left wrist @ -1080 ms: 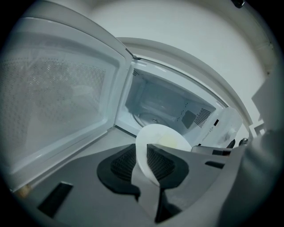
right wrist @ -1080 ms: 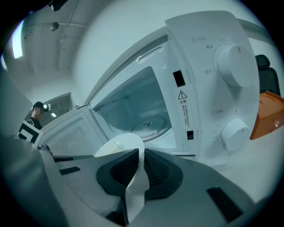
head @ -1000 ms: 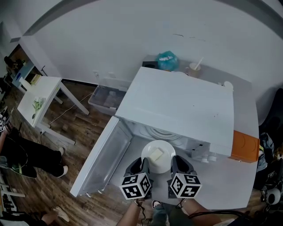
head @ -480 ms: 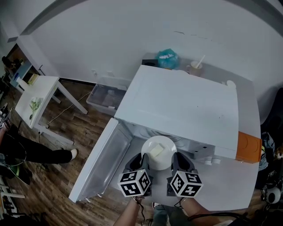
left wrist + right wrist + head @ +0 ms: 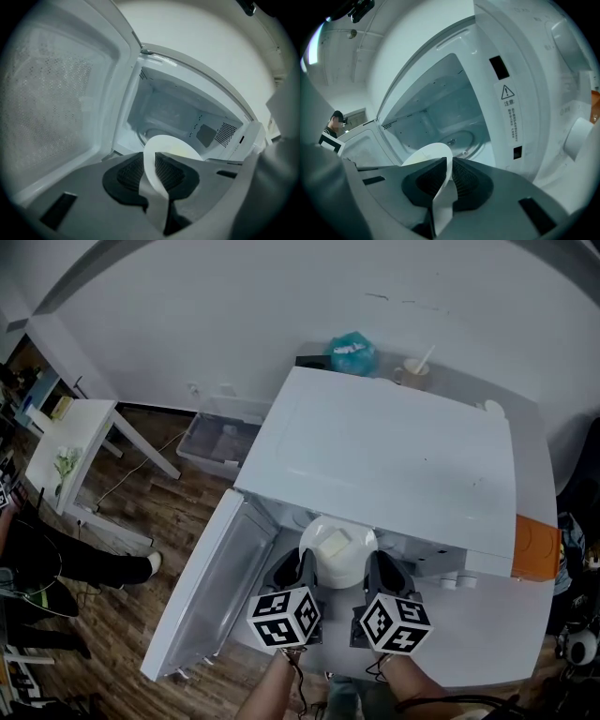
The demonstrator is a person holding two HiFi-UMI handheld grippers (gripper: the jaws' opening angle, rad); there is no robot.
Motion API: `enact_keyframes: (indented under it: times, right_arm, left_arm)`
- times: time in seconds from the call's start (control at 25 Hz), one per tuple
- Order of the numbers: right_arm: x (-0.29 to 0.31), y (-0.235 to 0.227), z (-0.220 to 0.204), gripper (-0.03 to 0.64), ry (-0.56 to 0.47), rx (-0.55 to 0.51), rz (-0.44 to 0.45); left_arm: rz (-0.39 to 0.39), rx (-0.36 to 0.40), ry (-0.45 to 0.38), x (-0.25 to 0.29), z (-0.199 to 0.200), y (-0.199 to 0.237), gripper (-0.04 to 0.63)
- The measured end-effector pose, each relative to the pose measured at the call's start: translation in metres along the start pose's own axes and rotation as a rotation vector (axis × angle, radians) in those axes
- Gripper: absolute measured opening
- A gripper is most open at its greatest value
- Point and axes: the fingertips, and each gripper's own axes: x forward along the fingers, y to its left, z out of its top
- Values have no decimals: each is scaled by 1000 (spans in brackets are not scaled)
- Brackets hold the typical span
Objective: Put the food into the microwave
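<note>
A white plate carrying a pale yellow block of food is held level at the mouth of the white microwave. My left gripper is shut on the plate's left rim. On the opposite rim my right gripper is shut too. The microwave door hangs open to the left. Both gripper views look into the empty cavity, with its glass turntable in the right one. The plate's far edge lies under the microwave's top.
The microwave stands on a white counter. Behind it sit a teal bag and a cup with a stick. An orange box is at the right. A small white table and a clear bin stand on the wooden floor at left.
Both grippers have carried the plate forward, from in front of the opening to partly under the microwave's top edge. The door stays open.
</note>
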Motion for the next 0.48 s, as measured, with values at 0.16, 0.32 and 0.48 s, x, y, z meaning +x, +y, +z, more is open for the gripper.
enact_keyframes:
  times: [0.16,0.32,0.48]
  right_arm:
    - [6,1,2,49,-13,-11,-2]
    - [12,1,0,49,-14,-15,-2]
    - [18,-2,0,49,-22,-15,-15]
  left_arm:
    - [-2,4,-8,7,4,3,78]
    - [-2,-4,-8,12,3,7,78]
    - [-6,2,-10,19,3,7,78]
